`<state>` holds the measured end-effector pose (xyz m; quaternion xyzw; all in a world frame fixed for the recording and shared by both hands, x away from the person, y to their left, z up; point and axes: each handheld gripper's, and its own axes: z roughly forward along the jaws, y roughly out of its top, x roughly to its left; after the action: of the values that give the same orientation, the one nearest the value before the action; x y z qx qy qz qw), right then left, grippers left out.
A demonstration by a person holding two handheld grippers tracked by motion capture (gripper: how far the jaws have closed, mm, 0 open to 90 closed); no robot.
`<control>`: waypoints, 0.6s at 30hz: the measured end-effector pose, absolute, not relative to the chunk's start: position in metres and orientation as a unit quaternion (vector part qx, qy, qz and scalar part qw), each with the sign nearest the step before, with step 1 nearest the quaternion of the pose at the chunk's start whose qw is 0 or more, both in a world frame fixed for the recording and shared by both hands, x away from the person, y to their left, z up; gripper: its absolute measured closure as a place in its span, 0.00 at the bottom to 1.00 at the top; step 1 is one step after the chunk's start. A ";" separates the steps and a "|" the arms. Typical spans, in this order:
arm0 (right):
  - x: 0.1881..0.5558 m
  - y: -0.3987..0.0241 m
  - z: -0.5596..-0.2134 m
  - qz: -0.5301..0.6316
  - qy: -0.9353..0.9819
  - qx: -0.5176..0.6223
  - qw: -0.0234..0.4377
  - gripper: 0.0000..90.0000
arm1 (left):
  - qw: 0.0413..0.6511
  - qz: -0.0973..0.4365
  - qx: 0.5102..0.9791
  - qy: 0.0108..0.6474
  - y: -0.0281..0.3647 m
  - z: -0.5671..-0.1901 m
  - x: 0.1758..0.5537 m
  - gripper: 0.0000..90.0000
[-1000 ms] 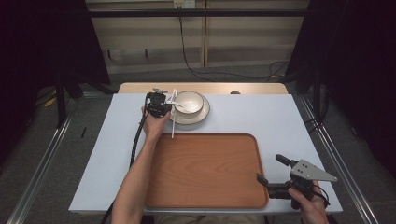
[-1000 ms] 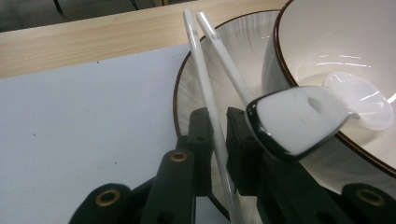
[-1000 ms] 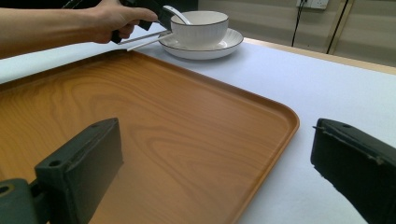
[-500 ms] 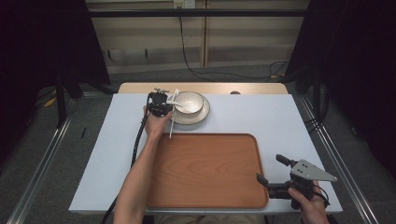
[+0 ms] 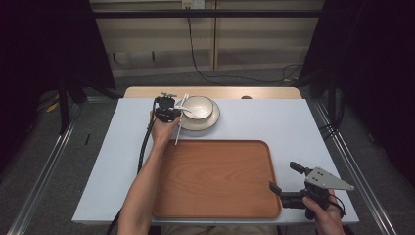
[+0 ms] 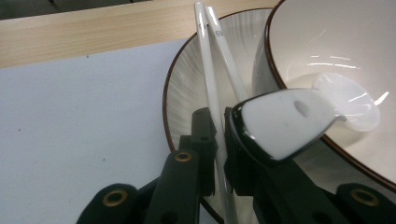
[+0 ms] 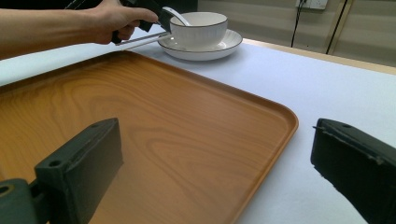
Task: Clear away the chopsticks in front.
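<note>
Your left gripper (image 6: 217, 135) pinches a pair of white chopsticks (image 6: 211, 70) resting on the plate (image 6: 184, 88) beside the bowl (image 5: 197, 107), their length running straight ahead between the jaws. Your right gripper (image 7: 210, 172) hangs spread at the tray's (image 5: 215, 178) near corner, well apart.

The tabletop (image 5: 293, 127) wears a pale sheet, with a strip of bare wood showing along its far edge. A wooden tray (image 5: 215, 178) lies on the near half. Beyond the tray's far left corner sits a white plate (image 5: 211, 120), a bowl (image 5: 197, 107) standing on it.
</note>
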<state>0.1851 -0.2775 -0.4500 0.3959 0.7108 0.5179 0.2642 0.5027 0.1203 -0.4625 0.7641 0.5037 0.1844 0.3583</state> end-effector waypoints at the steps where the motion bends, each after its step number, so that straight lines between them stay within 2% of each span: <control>1: 0.185 -0.278 -0.450 0.518 0.711 0.396 0.264 0.02 | 0.357 0.190 0.763 0.504 0.120 -0.462 0.502 0.92; 18: 0.185 -0.278 -0.450 0.518 0.710 0.397 0.265 0.02 | 0.361 0.192 0.760 0.504 0.126 -0.451 0.496 0.95</control>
<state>0.1850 -0.2776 -0.4499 0.3965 0.7102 0.5181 0.2645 0.4962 0.1260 -0.4511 0.7605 0.5044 0.1916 0.3613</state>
